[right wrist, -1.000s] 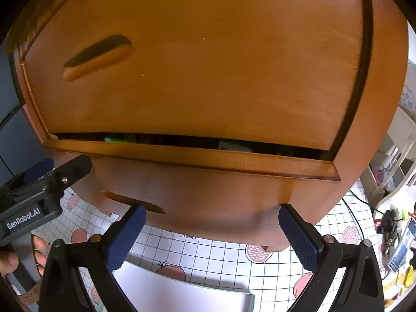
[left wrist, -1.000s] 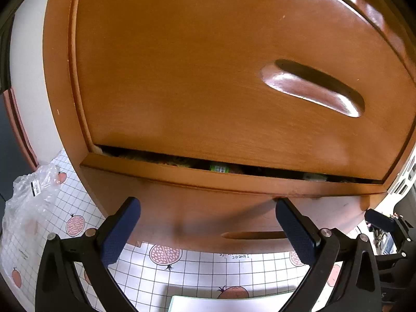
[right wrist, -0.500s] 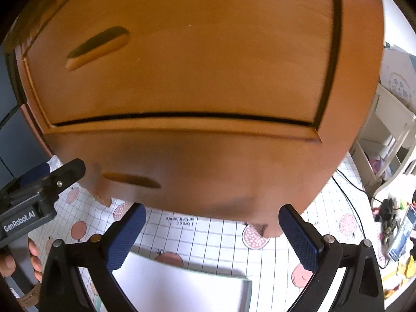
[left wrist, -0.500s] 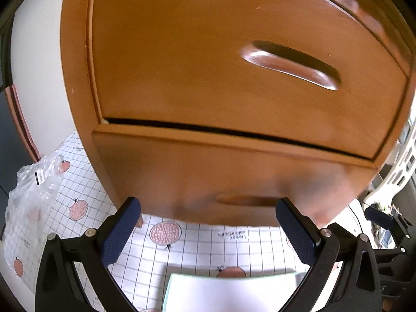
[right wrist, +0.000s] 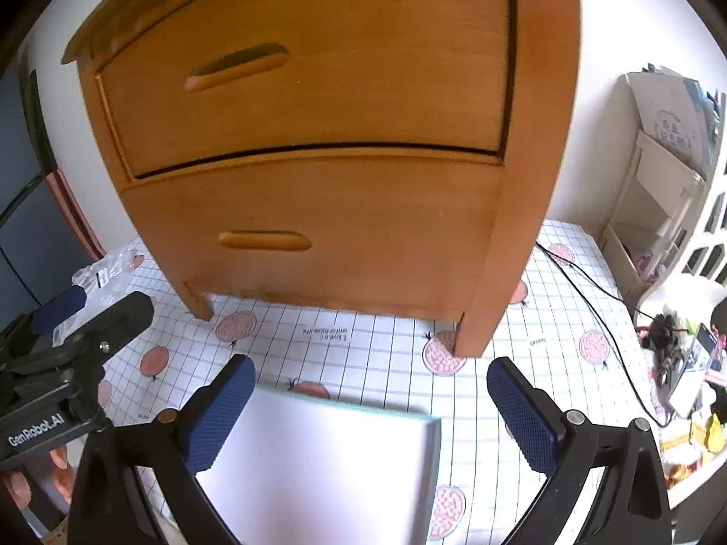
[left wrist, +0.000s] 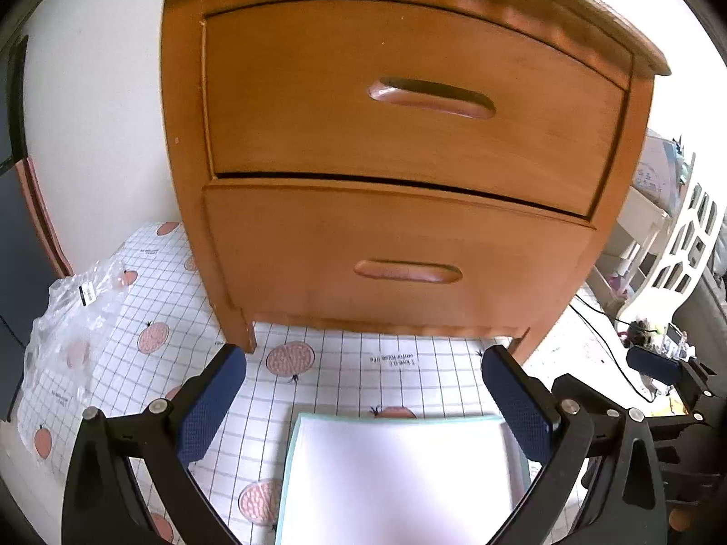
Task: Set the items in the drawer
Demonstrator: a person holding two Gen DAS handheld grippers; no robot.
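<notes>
Both drawers (left wrist: 400, 268) shut ahead; left gripper (left wrist: 363, 397) and right gripper (right wrist: 370, 404) jaws apart, empty, roughly equally near.

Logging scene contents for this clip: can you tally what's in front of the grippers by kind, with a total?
Cabinet: 1
Drawers: 2, upper and lower, both shut
White tray: 1
Plastic bag: 1
Grid mat: 1
Grippers: 2, left and right, both open and empty
Total: 8
</notes>
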